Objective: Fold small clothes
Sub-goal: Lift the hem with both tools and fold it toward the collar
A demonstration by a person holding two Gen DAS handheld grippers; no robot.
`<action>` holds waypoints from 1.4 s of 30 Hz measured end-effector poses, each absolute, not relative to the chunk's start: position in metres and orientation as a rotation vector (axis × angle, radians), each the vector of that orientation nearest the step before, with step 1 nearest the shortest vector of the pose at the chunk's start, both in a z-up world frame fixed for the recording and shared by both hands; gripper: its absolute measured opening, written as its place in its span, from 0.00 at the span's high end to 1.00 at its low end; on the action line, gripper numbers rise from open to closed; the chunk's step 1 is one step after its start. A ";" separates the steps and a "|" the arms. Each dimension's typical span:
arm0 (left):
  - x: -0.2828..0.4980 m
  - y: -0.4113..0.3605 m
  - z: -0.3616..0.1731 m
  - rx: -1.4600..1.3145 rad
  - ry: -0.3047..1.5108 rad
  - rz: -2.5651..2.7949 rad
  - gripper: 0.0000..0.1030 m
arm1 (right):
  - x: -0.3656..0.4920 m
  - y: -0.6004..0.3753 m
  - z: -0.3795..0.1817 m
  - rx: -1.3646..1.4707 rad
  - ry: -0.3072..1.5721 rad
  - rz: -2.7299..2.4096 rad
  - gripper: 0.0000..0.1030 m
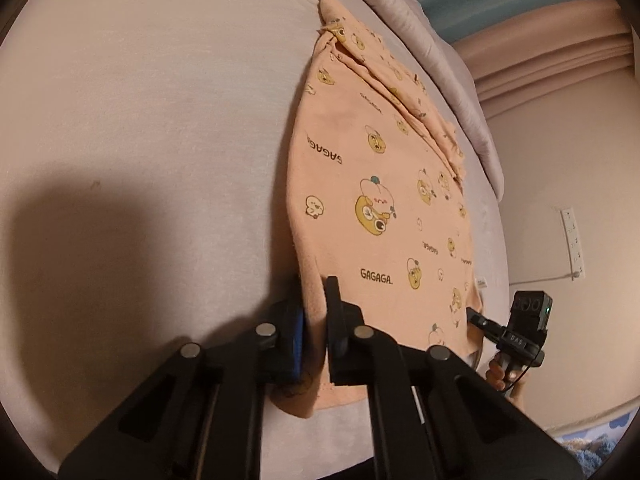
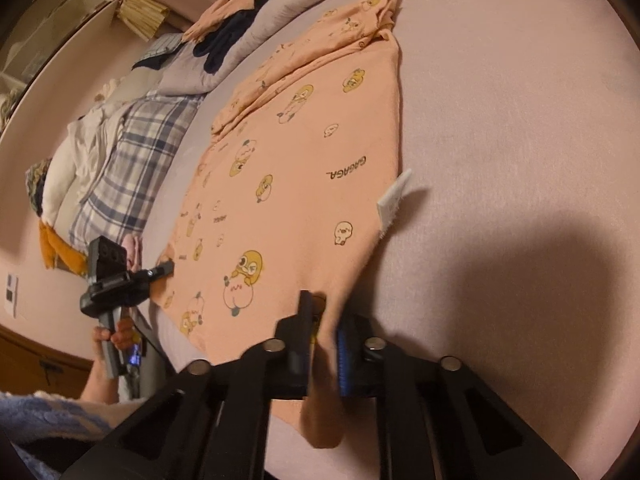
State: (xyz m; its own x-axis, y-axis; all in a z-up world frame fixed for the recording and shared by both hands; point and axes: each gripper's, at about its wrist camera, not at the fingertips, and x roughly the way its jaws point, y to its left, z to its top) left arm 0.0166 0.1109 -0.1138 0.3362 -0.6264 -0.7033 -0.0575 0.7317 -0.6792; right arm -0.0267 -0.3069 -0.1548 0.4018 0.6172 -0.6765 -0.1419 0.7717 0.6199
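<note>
One peach printed garment (image 1: 380,208) flat on the pale bed sheet (image 1: 160,120), long axis running away from both cameras, two grippers, left gripper (image 1: 314,320) and right gripper (image 2: 326,332), each pinching a near-hem corner.

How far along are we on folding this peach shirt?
Early. Done: the peach shirt lies spread on the bed, its far part still bunched. In hand: the left claw and right claw each pinch a near hem corner. Left: no body fold shows yet; more clothes wait on the bedding behind.
</note>
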 end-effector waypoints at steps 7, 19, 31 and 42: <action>0.012 0.101 -0.095 -0.695 1.117 -0.468 0.97 | -0.034 -0.304 -0.144 0.558 0.998 0.557 0.92; 0.014 0.097 -0.067 -0.790 0.980 -0.585 0.97 | -0.044 -0.311 -0.111 0.663 0.813 0.665 0.92; 0.020 0.101 -0.055 -0.854 0.913 -0.635 0.97 | -0.042 -0.312 -0.103 0.710 0.762 0.698 0.92; 0.039 0.110 -0.036 -0.907 0.849 -0.653 0.97 | -0.032 -0.322 -0.083 0.751 0.679 0.724 0.92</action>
State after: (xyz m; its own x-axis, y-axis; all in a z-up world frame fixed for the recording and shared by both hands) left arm 0.0388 0.1101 -0.0358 0.5145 -0.7846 -0.3458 0.1330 0.4714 -0.8718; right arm -0.0320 -0.3215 -0.0828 0.5676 0.7749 -0.2781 -0.3278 0.5226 0.7871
